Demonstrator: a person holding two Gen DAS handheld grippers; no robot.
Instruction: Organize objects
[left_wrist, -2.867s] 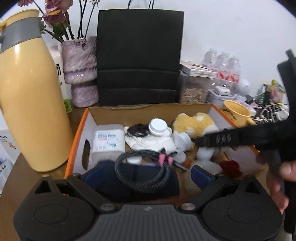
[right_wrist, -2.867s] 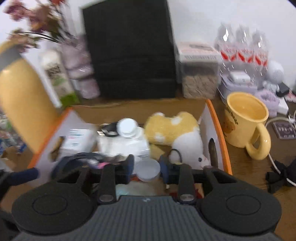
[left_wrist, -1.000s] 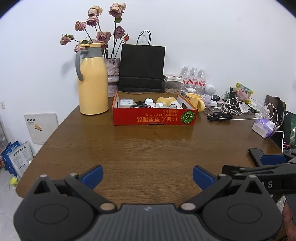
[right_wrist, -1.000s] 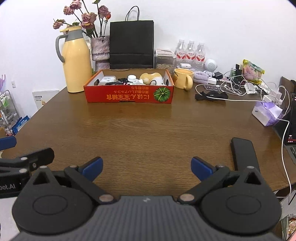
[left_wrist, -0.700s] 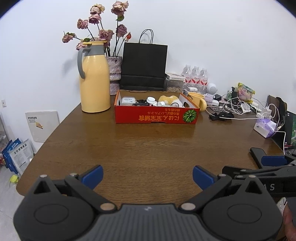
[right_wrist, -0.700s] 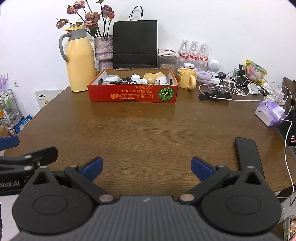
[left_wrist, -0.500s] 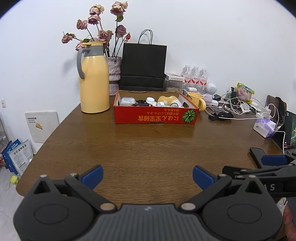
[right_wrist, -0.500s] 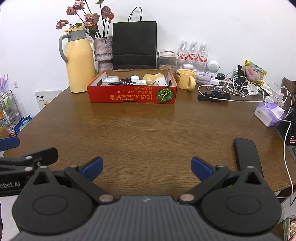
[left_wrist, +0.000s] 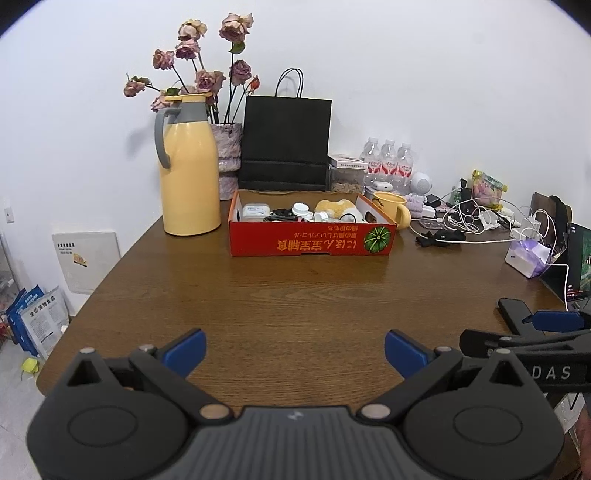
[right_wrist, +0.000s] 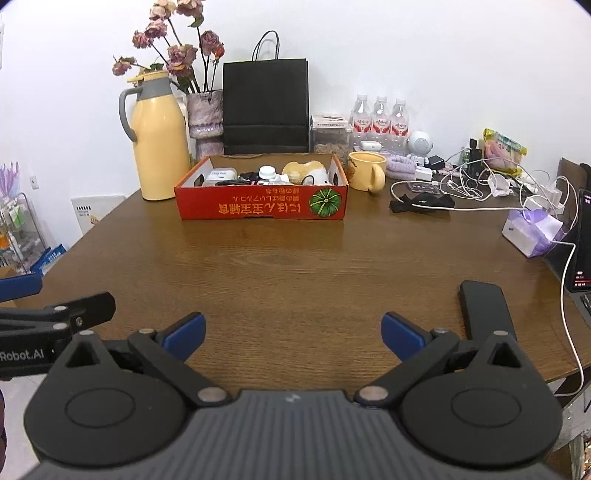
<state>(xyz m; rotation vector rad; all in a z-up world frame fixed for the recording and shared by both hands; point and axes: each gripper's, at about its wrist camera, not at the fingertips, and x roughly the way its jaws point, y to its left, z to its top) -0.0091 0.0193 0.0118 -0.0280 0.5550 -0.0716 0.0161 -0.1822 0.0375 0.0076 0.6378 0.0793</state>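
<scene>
It looked like a lived-in home or small office: a brown wooden desk (right_wrist: 295, 266) against a white wall carried a yellow thermos jug (right_wrist: 159, 140), dried roses (right_wrist: 173, 48) in a vase, water bottles (right_wrist: 380, 118), and tangled charging cables (right_wrist: 476, 181) far right.

The shallow red cardboard box printed with a green pumpkin (left_wrist: 312, 236) sat upright at the far side of the wooden table, open-topped. Inside it lay a white rectangular case (left_wrist: 255, 211) at the left, a white round-capped bottle (left_wrist: 300, 210) in the middle, and a yellow-and-white plush toy (left_wrist: 338, 208) toward the right, all crowded together.
</scene>
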